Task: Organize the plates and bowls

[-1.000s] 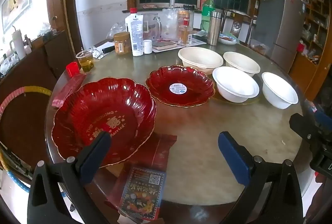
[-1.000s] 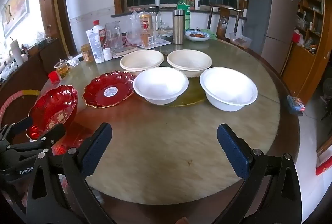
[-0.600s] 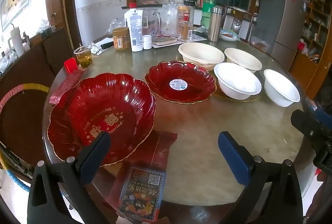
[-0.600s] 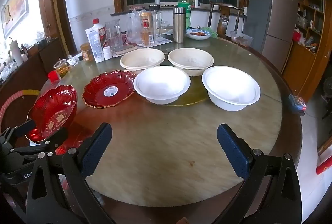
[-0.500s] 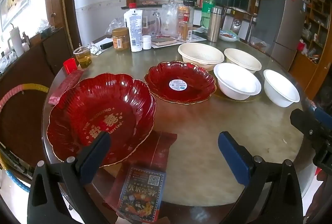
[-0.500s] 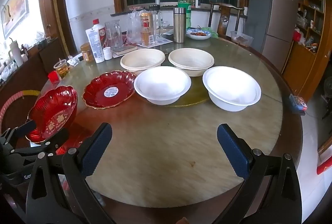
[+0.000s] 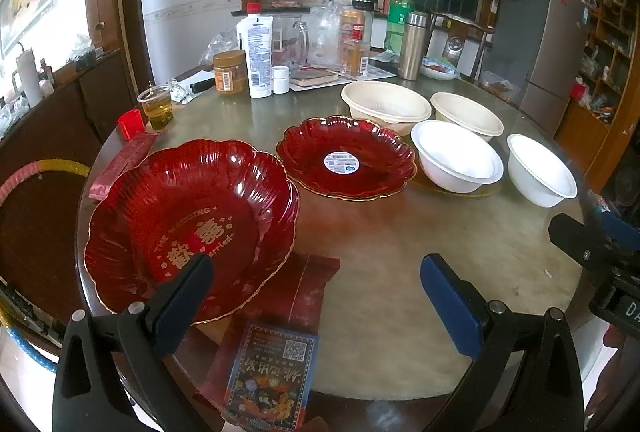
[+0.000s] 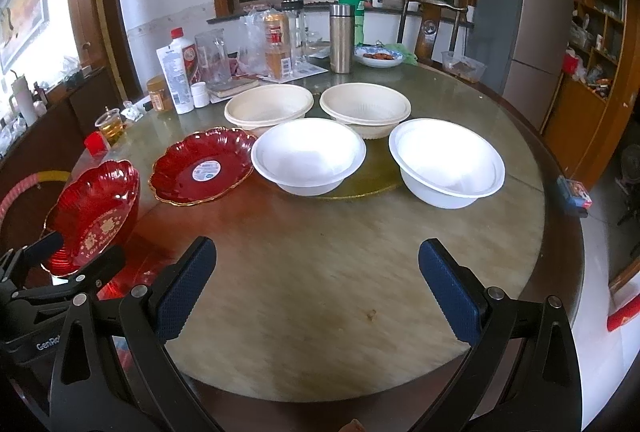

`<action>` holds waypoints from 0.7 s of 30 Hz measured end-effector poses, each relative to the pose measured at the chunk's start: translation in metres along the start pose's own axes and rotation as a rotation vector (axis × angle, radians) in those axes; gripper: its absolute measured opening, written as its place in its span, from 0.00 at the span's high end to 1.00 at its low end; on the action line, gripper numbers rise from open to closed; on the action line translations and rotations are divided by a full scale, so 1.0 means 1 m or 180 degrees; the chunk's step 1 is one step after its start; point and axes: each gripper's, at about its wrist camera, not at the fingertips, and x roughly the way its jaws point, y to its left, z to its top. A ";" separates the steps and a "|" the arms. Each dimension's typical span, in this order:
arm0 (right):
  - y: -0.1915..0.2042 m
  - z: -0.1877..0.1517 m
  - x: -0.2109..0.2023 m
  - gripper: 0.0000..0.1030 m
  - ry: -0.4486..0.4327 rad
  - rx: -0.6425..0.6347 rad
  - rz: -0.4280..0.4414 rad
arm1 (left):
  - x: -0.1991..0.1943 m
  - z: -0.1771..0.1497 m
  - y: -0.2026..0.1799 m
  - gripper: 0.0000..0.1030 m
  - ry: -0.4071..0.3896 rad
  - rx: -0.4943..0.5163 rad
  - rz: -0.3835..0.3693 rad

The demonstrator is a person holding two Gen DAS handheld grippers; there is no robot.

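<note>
The big round glass-topped table (image 8: pixel 340 292) fills both views, and over the last second the change is small: the left camera has drifted a touch closer to the large red scalloped plastic plate with gold lettering (image 7: pixel 192 228), which now sits a little lower and bigger in its frame, near edge propped on a red packet (image 7: pixel 296 296). Nothing has been lifted yet, so the sorting looks barely begun. The smaller red scalloped plate with a white sticker (image 7: pixel 346 158) lies flat just beyond it. To the right, two white bowls (image 8: pixel 310 156) stand in front of two cream bowls (image 8: pixel 269 107), all separate, unstacked. The left gripper (image 7: pixel 316 296) is spread wide, its left finger over the big plate's near rim, gripping nothing. The right gripper (image 8: pixel 316 288) hangs released over bare tabletop, also empty-handed.
</note>
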 end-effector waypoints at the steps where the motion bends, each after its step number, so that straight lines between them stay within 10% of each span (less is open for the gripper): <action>1: 0.001 0.000 0.001 0.01 0.0009 -0.0005 -0.0004 | 0.000 0.000 0.000 0.00 -0.0010 0.0002 -0.0006; 21: -0.001 0.002 0.011 0.01 0.0065 -0.0015 -0.0113 | 0.001 0.002 -0.004 0.00 -0.0022 0.0030 -0.0112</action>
